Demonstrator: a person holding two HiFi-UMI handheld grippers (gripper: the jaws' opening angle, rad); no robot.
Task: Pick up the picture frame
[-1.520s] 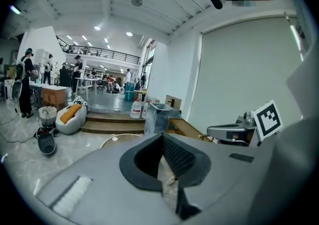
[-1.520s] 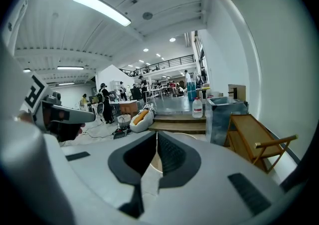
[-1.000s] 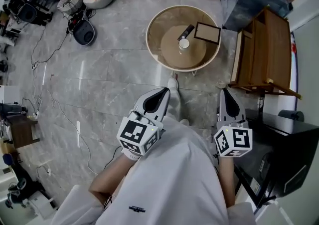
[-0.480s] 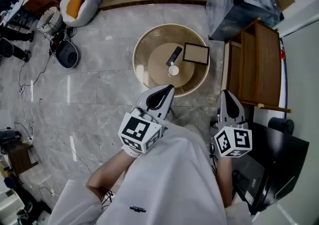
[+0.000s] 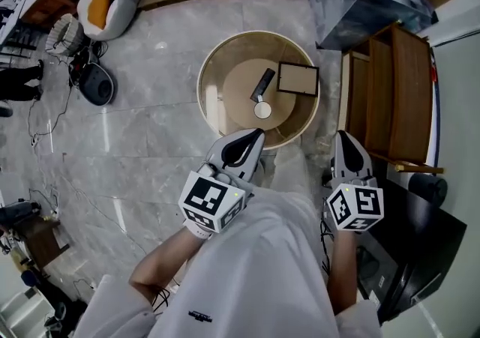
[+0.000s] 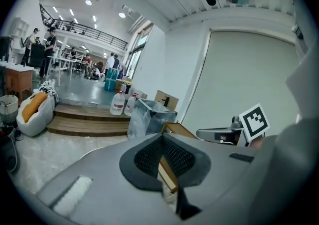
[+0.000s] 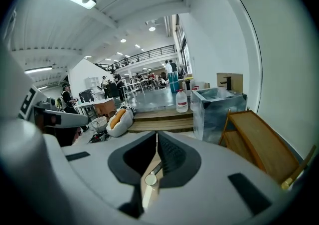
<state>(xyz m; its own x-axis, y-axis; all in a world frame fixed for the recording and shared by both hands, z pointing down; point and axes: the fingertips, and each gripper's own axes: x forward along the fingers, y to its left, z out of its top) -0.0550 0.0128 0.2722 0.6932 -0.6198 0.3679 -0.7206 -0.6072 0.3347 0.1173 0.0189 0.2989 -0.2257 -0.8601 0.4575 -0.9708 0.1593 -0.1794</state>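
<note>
Jaws closed, empty, on left gripper (image 5: 251, 138) and right gripper (image 5: 345, 138); picture frame (image 5: 298, 79) clear only from above.

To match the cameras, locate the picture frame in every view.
Head view: picture frame on the round table, upper centre.
Left gripper view: uncertain; a wooden edge past the jaws may be it.
Right gripper view: not in it.
Shared landmark: the wooden rack, in all three.

Bright ceiling light, fisheye-warped edges
</note>
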